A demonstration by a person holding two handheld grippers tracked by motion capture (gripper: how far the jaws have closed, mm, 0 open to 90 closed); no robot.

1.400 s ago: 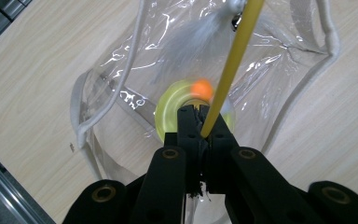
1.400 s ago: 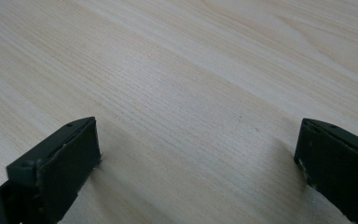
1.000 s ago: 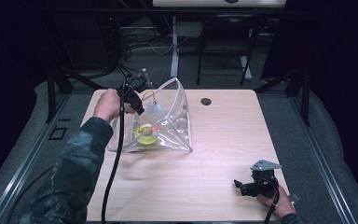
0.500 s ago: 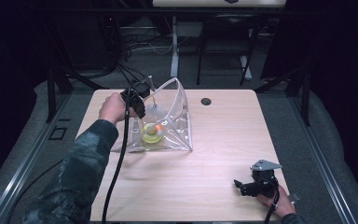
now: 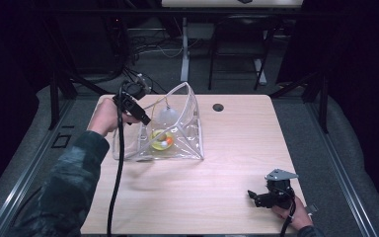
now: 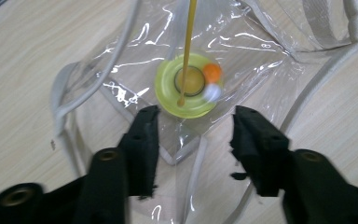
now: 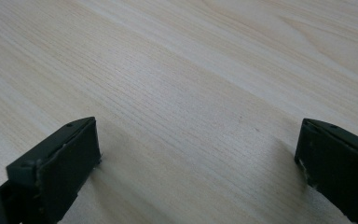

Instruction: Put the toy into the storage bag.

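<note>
Light wood table (image 5: pixel 227 163) carries everything. Clear plastic bag (image 5: pixel 177 128) with pale grey trim and a webbing handle sits on the table's left half, mouth gaping upward, walls standing up in a wedge shape. A small dark round hole (image 5: pixel 218 107) in the tabletop lies just beyond the bag, to its right.

Left gripper (image 5: pixel 143 120) hovers over the bag's left rim, angled down into the opening, cable trailing down along the camouflage sleeve (image 5: pixel 64 192). Its jaws have just been opening and stand spread, nothing between the pads; in the left gripper view the left gripper (image 6: pixel 193 133) looks straight down at the bag floor.

Right gripper (image 5: pixel 252 196) rests at the table's near right corner, well apart from the bag, grey plate on top. Right gripper view shows its jaws spread wide over bare wood, pinching nothing.

Yellow-green ring-shaped disc (image 6: pixel 189 84) lies flat on the bag's bottom, inside. Small orange ball (image 6: pixel 211 73) and small white ball (image 6: pixel 212 92) sit on the disc's rim, touching each other. Thin yellow stick (image 6: pixel 188 51) hangs down over the disc's centre.
</note>
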